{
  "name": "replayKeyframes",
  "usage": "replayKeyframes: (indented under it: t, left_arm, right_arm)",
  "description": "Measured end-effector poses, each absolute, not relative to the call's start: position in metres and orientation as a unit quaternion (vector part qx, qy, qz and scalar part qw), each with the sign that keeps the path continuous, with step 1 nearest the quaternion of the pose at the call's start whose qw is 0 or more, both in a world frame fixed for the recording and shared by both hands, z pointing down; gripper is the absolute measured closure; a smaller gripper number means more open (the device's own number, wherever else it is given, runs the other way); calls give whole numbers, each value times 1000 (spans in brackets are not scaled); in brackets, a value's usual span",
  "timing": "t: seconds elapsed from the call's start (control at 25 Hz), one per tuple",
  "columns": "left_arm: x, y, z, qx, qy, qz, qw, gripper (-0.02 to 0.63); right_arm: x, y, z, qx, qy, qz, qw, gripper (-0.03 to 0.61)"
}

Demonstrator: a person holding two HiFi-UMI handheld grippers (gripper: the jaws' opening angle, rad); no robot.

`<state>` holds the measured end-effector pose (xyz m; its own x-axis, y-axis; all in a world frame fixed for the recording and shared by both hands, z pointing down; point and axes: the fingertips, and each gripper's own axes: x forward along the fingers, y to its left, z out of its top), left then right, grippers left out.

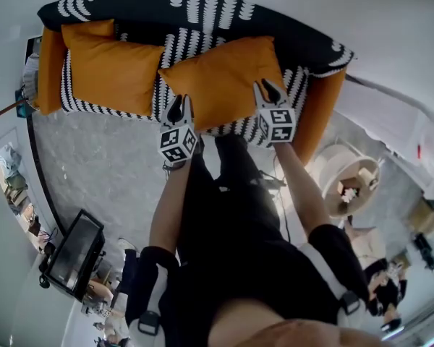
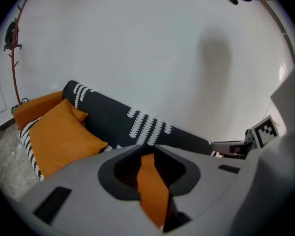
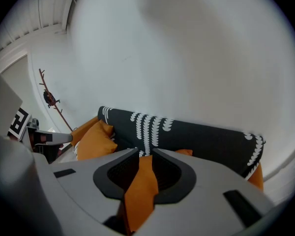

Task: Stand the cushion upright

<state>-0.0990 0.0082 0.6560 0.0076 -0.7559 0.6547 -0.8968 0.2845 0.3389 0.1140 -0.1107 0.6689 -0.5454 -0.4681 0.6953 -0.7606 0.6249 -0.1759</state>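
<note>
Probably a staged living-room corner in a lab: patterned sofa (image 1: 145, 9) against a bare wall (image 1: 390, 20), monitor (image 1: 74, 251) on the floor.

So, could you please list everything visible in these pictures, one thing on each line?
wall: 1, white, at the back
sofa: 1, black with white pattern and orange ends, against the wall
left cushion: 1, orange, leaning on the sofa's back
right cushion: 1, orange, on the sofa, at the grippers
floor: 1, grey, before the sofa
monitor: 1, black, lower left
round stand: 1, pale wood, right of the sofa
left gripper: 1, grey, tongs apart, orange fabric between
right gripper: 1, grey, tongs apart, orange fabric between
arms: 2, reaching forward
</note>
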Motion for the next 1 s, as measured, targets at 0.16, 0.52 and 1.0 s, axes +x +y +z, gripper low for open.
replayKeyframes:
  t: [0.16, 0.52, 1.0]
  left_arm:
    - [-97, 10, 693, 581, -690, 104, 418, 517]
    - [-90, 10, 783, 554, -672, 119, 476, 463]
    - [-100, 26, 882, 511, -654, 178, 528, 430]
  right_arm:
    - [115, -119, 705, 355, -839, 245, 332, 495]
    - [117, -134, 800, 332, -813, 252, 407, 431]
    - [133, -138, 893, 293, -764, 265, 510, 387]
